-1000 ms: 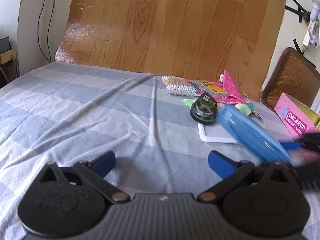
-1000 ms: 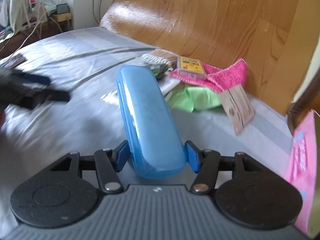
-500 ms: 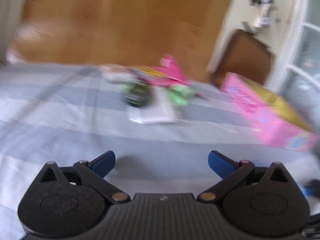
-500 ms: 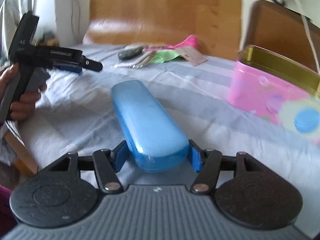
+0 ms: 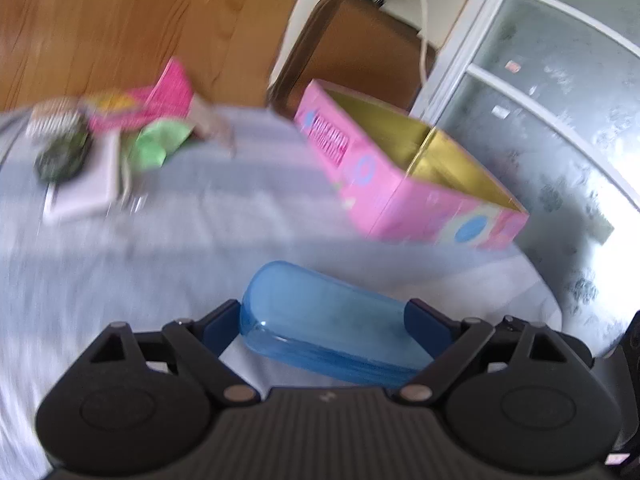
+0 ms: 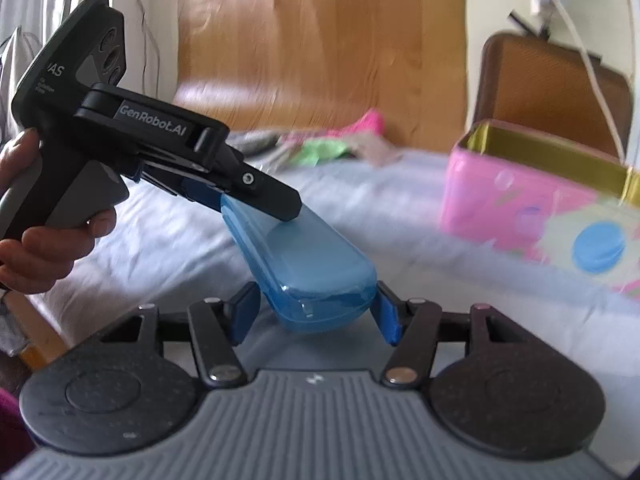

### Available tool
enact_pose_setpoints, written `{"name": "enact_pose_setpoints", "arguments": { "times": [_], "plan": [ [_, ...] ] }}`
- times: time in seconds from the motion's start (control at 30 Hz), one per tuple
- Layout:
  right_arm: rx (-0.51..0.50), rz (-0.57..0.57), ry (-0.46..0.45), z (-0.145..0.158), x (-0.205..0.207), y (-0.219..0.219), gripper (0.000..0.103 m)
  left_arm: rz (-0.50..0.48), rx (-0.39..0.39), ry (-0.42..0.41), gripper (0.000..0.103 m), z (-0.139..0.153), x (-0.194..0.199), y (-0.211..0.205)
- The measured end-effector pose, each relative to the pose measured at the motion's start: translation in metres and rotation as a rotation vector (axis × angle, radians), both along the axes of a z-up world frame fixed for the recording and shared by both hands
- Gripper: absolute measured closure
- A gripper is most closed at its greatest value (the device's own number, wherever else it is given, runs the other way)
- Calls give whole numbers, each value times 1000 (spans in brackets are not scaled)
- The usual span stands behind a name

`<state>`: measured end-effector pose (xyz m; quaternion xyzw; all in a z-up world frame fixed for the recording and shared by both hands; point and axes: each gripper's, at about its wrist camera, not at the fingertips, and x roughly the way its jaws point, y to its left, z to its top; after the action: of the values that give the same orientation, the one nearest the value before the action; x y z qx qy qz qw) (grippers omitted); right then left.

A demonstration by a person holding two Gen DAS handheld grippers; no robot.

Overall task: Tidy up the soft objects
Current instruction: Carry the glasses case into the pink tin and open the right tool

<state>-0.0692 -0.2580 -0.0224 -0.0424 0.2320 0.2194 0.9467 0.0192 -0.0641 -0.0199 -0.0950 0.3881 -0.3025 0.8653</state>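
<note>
1. Holding one blue glasses case [image 6: 304, 268]: right gripper [image 6: 314, 312], one, its two blue pads clamped on the sides of the case's near end.
2. Left gripper [image 5: 324, 320], one, held in a person's hand [image 6: 44, 236]; its jaws have just been closing, with the far end of the same case lying between the two blue pads. In the left wrist view the pads [image 5: 222, 326] sit at the case's edges, but whether they press cannot be told.
3. Glasses case position: raised above the striped bedcover [image 5: 224, 216], spanning the two grippers, to the near left of the tin in the right wrist view.
4. Pink biscuit tin [image 5: 404, 184], one, open, gold inside, standing on the bedcover near the frosted glass door [image 5: 560, 92].
5. Heap of small items at the far side, blurred: one pink cloth [image 5: 168, 96], one green cloth [image 5: 160, 140], one round dark object [image 5: 60, 156], one white flat pad [image 5: 84, 196].
6. Brown chair back [image 5: 352, 48], one, behind the tin.
</note>
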Motion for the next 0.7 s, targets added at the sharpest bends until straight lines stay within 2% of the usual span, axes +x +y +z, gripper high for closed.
{"name": "enact_pose_setpoints", "arguments": {
  "times": [0.1,0.2,0.27,0.37,0.5,0.57,0.63,0.7],
  "plan": [
    [10,-40,-94,24,4,-14,40,-2,1,-47,12,19,3,-9],
    [-29,-106,-184,46,14,-31,40,-23,-23,-99,12,50,20,-24],
    [-53,-153,-213,56,26,-46,40,-45,-32,-146,11,70,34,-43],
    [-81,-217,-205,59,48,-71,40,-82,-37,-204,10,87,58,-84],
    [-113,-286,-157,50,74,-97,40,-115,-27,-221,9,87,87,-135],
    [-117,-320,-139,44,83,-104,39,-122,-20,-209,9,80,99,-155],
    [-117,-375,-145,40,89,-110,35,-118,-8,-186,10,71,108,-170],
    [-101,-416,-154,40,87,-109,35,-103,33,-165,10,61,114,-180]
  ]
}}
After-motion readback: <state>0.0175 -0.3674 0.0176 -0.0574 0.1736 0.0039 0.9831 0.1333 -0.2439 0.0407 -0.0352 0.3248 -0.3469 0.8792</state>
